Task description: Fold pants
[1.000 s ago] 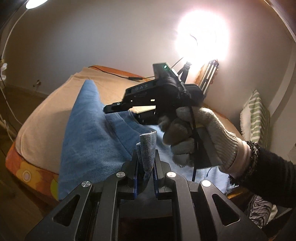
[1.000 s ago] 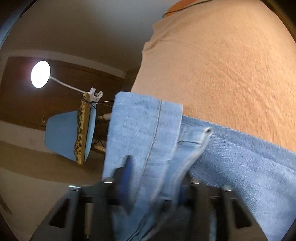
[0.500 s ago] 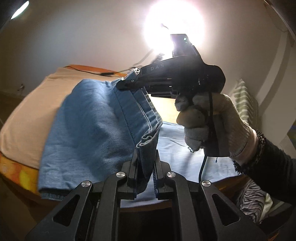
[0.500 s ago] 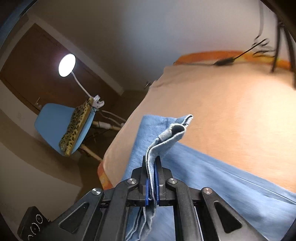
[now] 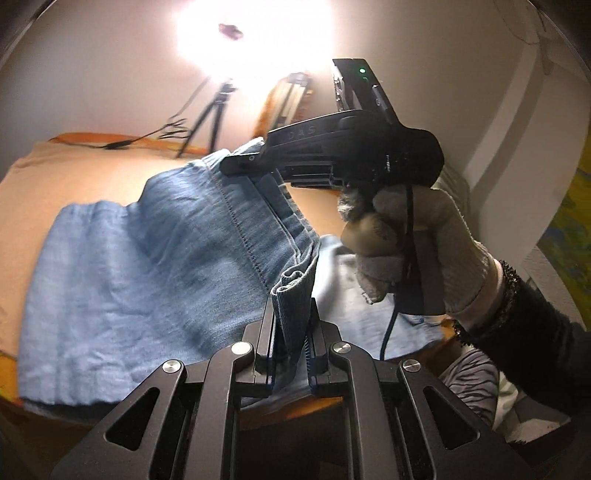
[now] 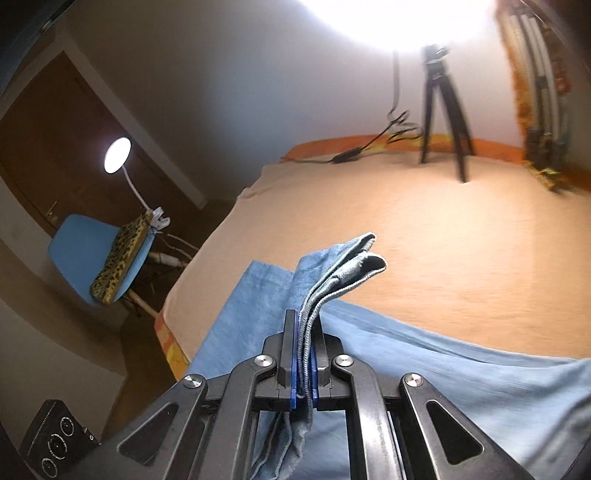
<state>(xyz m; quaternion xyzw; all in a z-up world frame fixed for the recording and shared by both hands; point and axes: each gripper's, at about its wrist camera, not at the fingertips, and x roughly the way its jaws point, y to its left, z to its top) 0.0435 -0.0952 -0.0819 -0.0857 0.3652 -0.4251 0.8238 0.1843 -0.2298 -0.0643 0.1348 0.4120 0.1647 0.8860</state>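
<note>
Lifting the pants (image 5: 155,266) off the bed (image 6: 424,229), we've got the left gripper (image 5: 291,328) and right gripper (image 6: 304,354) each clamped on a bunched hem edge, soft floppy denim best held at corners.

A bed (image 6: 424,236) under a peach cover fills the middle, with an orange patterned edge at its far side; a black tripod (image 6: 445,110) stands on it near the pale wall (image 6: 258,74), below a glaring light (image 6: 399,18); a black cable (image 6: 354,153) trails beside the tripod; left of the bed, a blue chair (image 6: 79,245) carries a leopard-print cushion (image 6: 118,266), a small round lamp (image 6: 117,159) clipped above it; dark wooden door behind.
</note>
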